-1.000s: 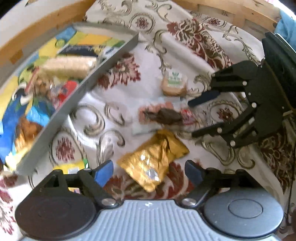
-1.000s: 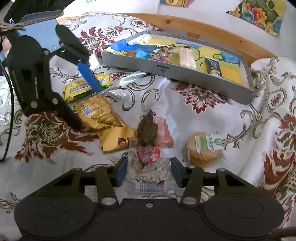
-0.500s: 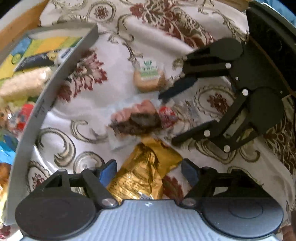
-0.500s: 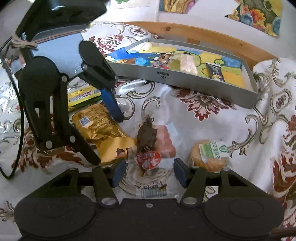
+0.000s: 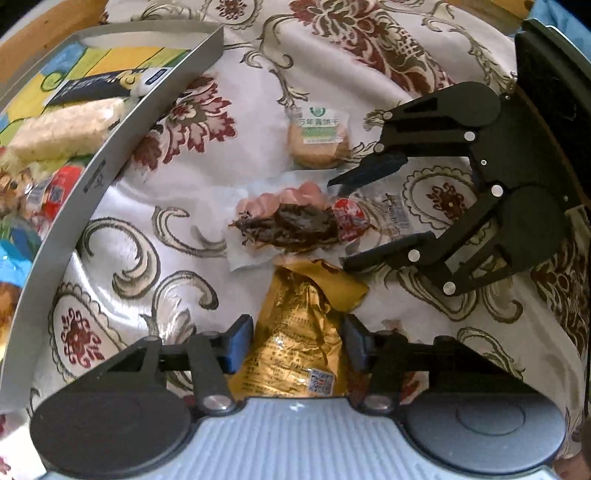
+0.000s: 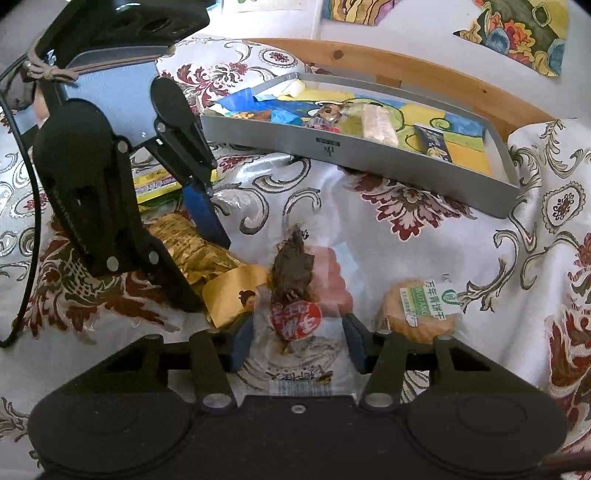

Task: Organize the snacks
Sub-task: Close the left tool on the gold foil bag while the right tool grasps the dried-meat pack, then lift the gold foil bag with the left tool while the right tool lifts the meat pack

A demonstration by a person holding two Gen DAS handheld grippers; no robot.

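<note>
Overall, the work surface was a white cloth (image 6: 388, 251) patterned with maroon flowers and grey-gold scrolls, lying rumpled and glossy. Taking the grey tray (image 6: 354, 155) as landmark: it sat on the cloth at the far side, in front of a wooden rail (image 6: 406, 70), behind which stood a pale wall carrying colourful pictures (image 6: 517, 33). Inside the tray lay several wrapped snacks on a bright blue, yellow and green lining, among them a pale rice bar (image 5: 62, 133) and a dark packet (image 5: 92, 86).

Four snacks lay outside the tray, on its near side. A clear pouch with a dark dried piece and a red label (image 6: 295, 291) was nearest the right wrist camera. A round biscuit with a green-and-white label (image 6: 421, 310) lay just beside that pouch, on the side away from the gold packet. A crumpled gold packet (image 5: 295, 332) touched the clear pouch's other edge. A yellow-green packet (image 6: 155, 184) lay near the tray's left end, partly hidden behind the left tool.

The left gripper (image 5: 295, 341) was held open, its blue-padded fingers standing either side of the gold packet; whether the pads touched the wrapper could not be determined. The right gripper (image 6: 297, 338) was likewise open, its fingers straddling the printed end of the clear pouch, with no visible clamping. Both tools were low over the cloth, near each other, well apart from the tray.
</note>
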